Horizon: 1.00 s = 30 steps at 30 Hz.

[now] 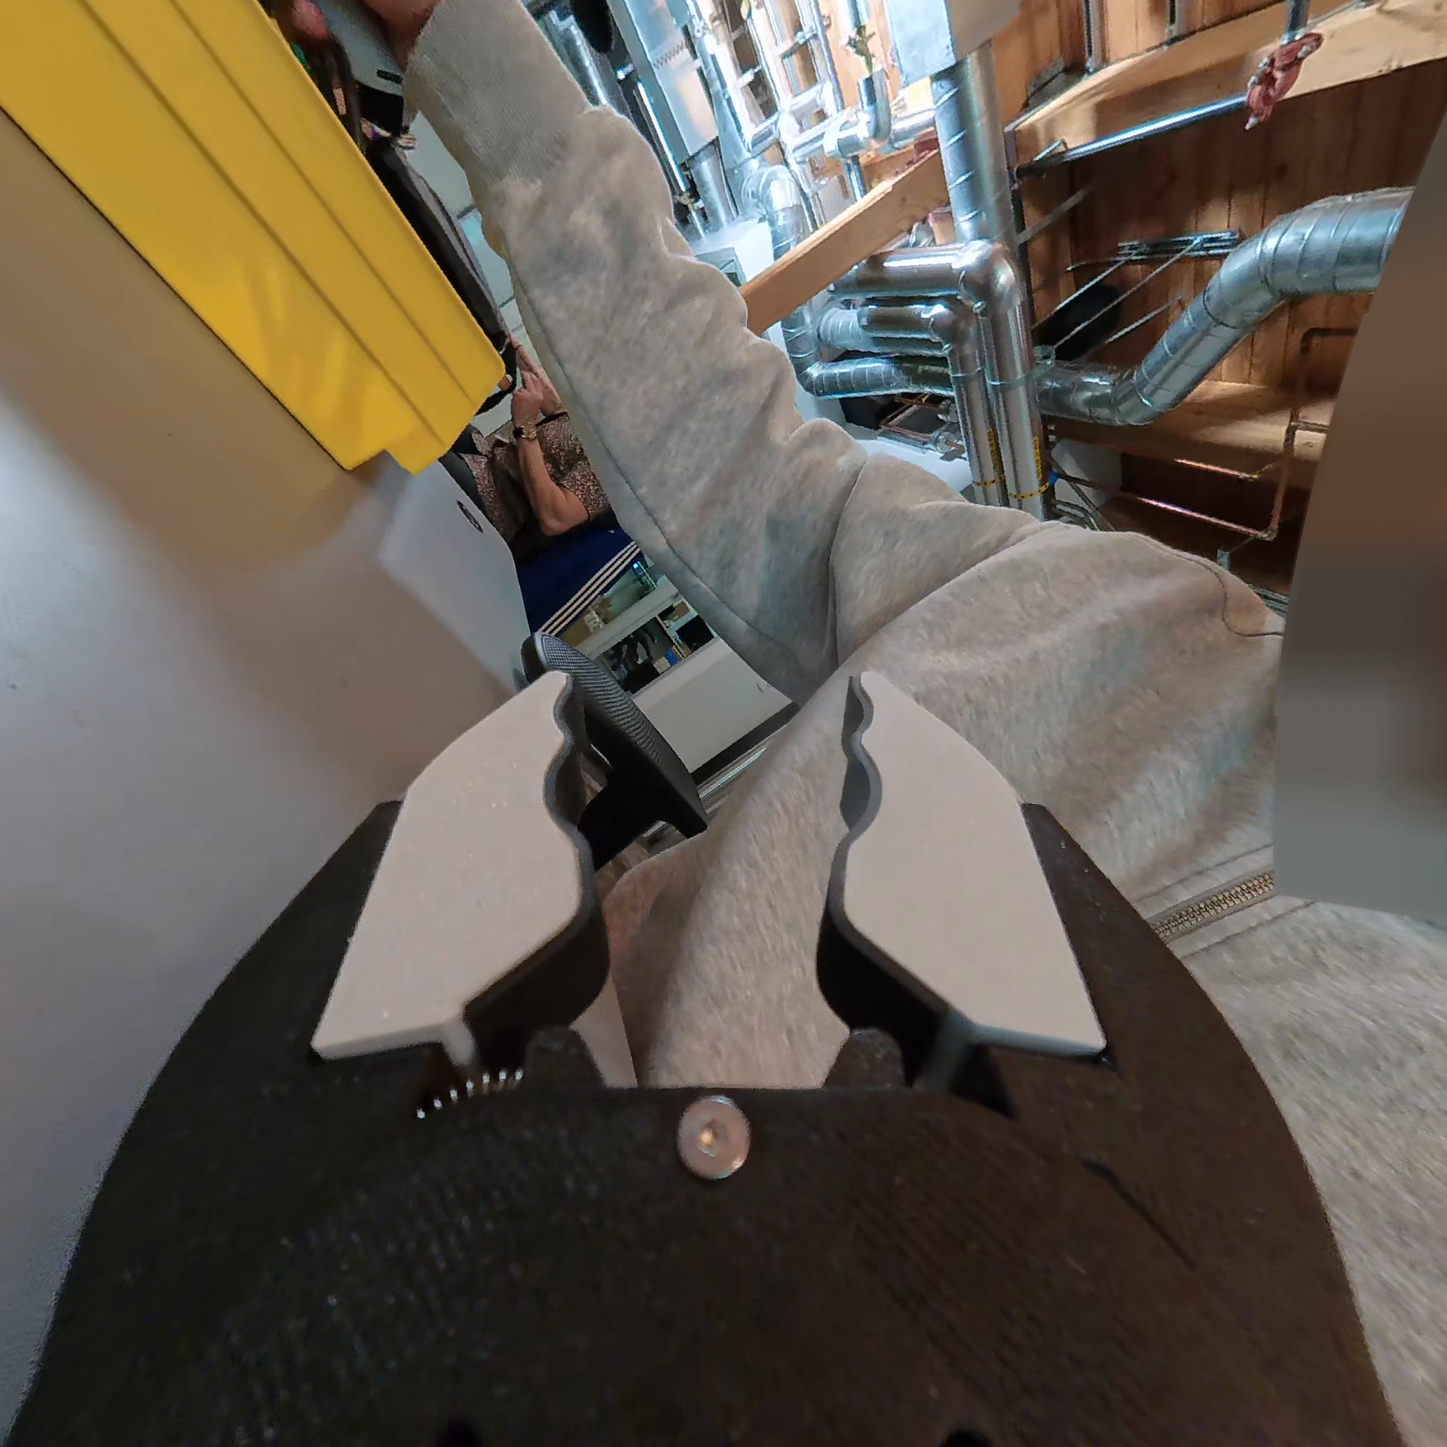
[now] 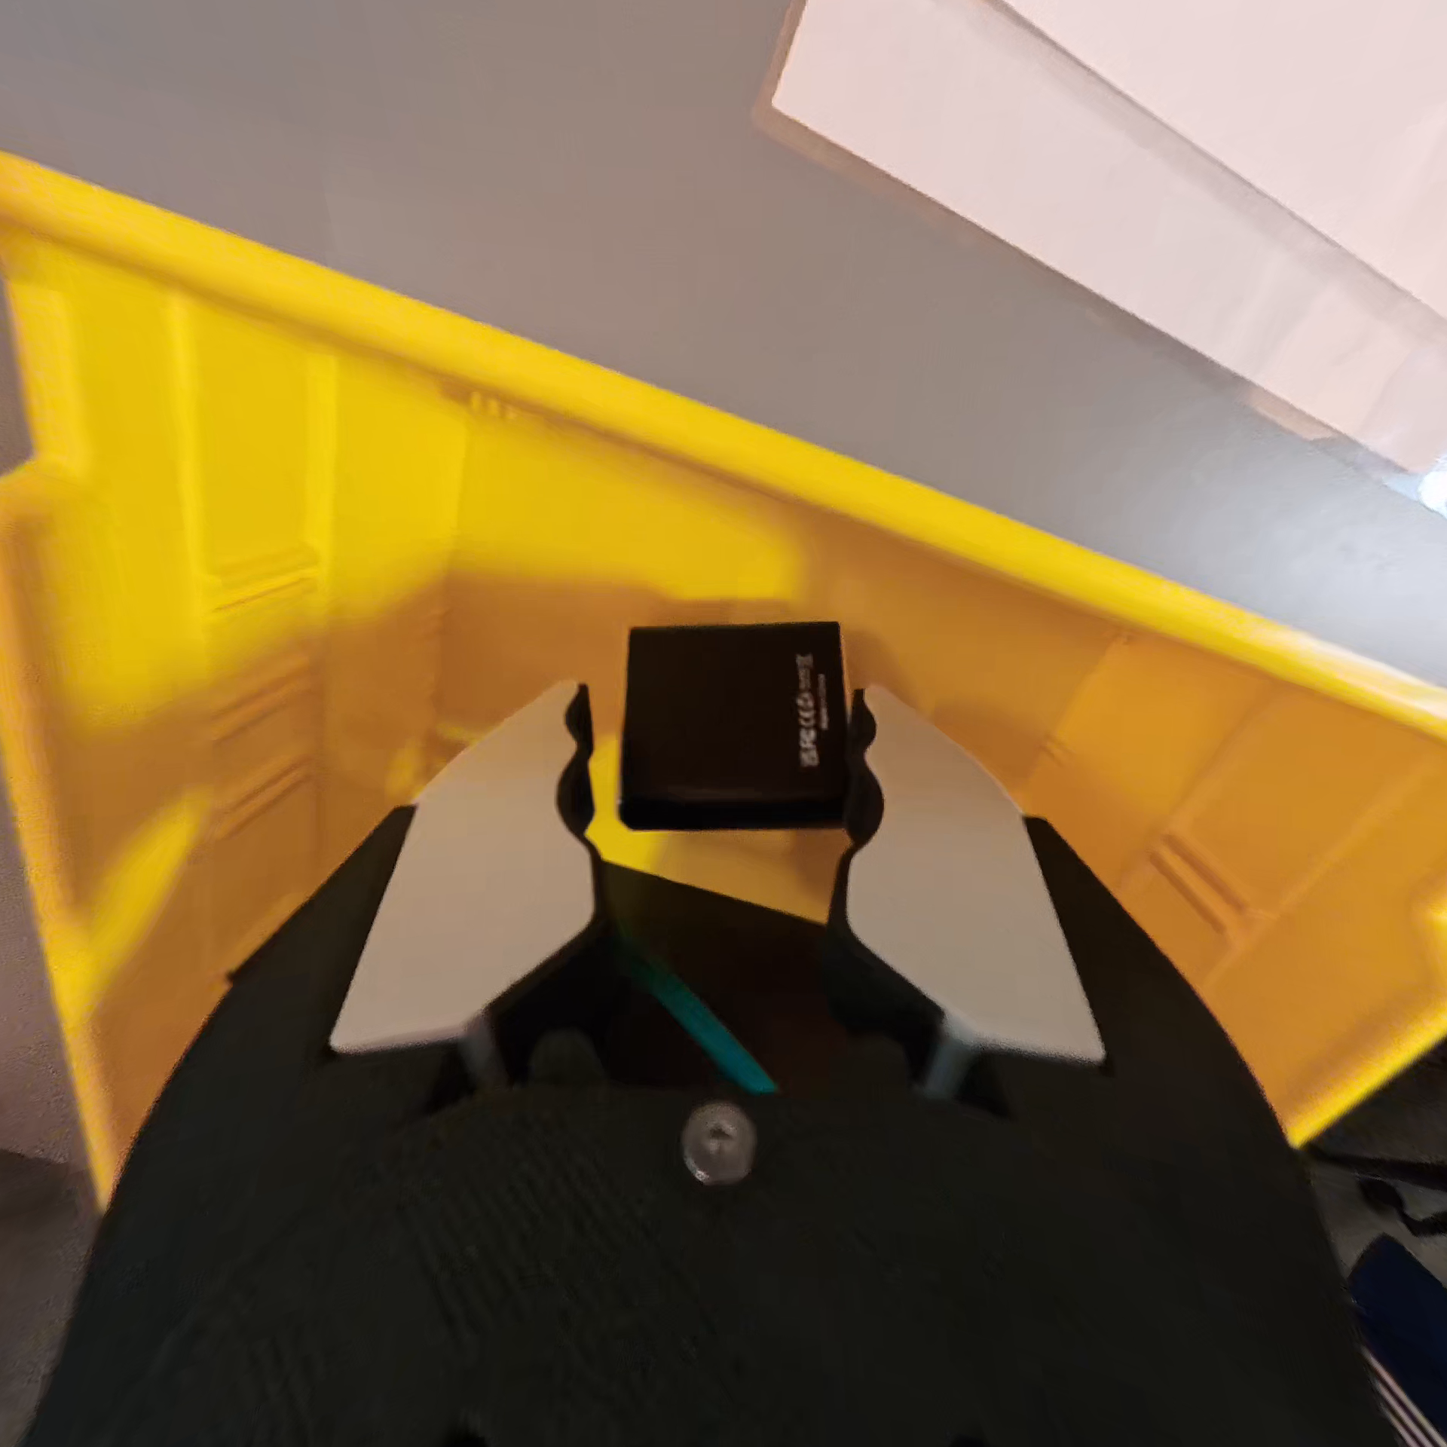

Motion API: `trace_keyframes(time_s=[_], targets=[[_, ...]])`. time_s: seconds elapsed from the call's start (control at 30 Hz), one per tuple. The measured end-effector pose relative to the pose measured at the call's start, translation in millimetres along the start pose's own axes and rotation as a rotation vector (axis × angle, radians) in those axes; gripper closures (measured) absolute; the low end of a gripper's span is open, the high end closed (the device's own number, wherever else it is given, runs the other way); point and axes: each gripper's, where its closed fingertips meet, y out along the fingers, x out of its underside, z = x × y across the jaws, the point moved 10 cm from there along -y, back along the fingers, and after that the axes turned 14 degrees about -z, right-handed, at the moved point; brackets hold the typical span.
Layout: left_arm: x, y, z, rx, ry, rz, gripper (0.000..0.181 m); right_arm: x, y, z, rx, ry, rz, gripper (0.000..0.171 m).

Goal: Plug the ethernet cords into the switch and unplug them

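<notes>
Gripper on my right [image 2: 716,744] is spread wide and holding nothing, nose down into a yellow bin [image 2: 979,650], and the picture is smeared with blur. Just ahead of the tips, lined up with the gap between them, a small black box [image 2: 720,720] lies flat on the bin floor with pale print along one edge; that looks to be the switch, though I can't make out any ports from this side. I can't tell whether my fingers [image 2: 501,853] touch it; it sits beyond them, not between them. Closer in, under the gap, something dark lies on the bin floor with a teal cord [image 2: 689,1018] running across it toward my gripper's base. Beyond the bin's rim I see grey worktop [image 2: 705,196], and a white sheet [image 2: 1135,156] lies on it at the upper right. Over on my left, my other gripper [image 1: 709,720] is also apart and empty, tipped up and away from the work, pointing at my own grey sleeve [image 1: 705,407], which reaches up past the outside of the same yellow bin at the upper left. Behind that sleeve are silver ducts [image 1: 979,313] and wooden beams, a black chair back just past my left fingers, and another person seated far off.
</notes>
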Motion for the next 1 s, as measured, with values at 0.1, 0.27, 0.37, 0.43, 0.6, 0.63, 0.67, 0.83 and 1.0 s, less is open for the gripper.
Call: trace_keyframes(time_s=[0.1, 0.27, 0.37, 0.43, 0.6, 0.63, 0.67, 0.83, 1.0], targets=[[0, -2, 0, 0.019, -0.011, 0.015, 0.118, 11, -23, -9, 0.021, -0.012, 0.081, 0.097], [0, -4, 0, -0.001, -0.004, 0.033, 0.117, 98, -91, -79, -0.238, -0.131, 0.706, 0.109], [0, -2, 1, -0.019, 0.03, 0.011, 0.119, 169, -88, -133, -0.34, -0.176, 1.11, 0.122], [0, -1, 2, 0.023, 0.044, 0.003, 0.132, 198, -61, -163, -0.445, -0.197, 1.213, 0.132], [-6, -4, 0, -0.032, 0.077, 0.036, 0.134, 206, 3, -217, -0.785, -0.247, 1.335, 0.149], [-8, -5, 2, -0.043, 0.096, 0.043, 0.125, 205, 10, -224, -0.819, -0.253, 1.361, 0.157], [-10, -8, 5, -0.057, 0.126, 0.066, 0.119, 205, 16, -230, -0.828, -0.275, 1.374, 0.162], [-24, -29, 49, -0.347, 0.473, 0.224, 0.09, 213, 38, -250, -0.385, -0.504, 1.24, 0.171], [-6, -48, 87, -0.58, 0.701, 0.497, 0.069, 229, 39, -233, -0.383, -0.377, 1.262, 0.171]])
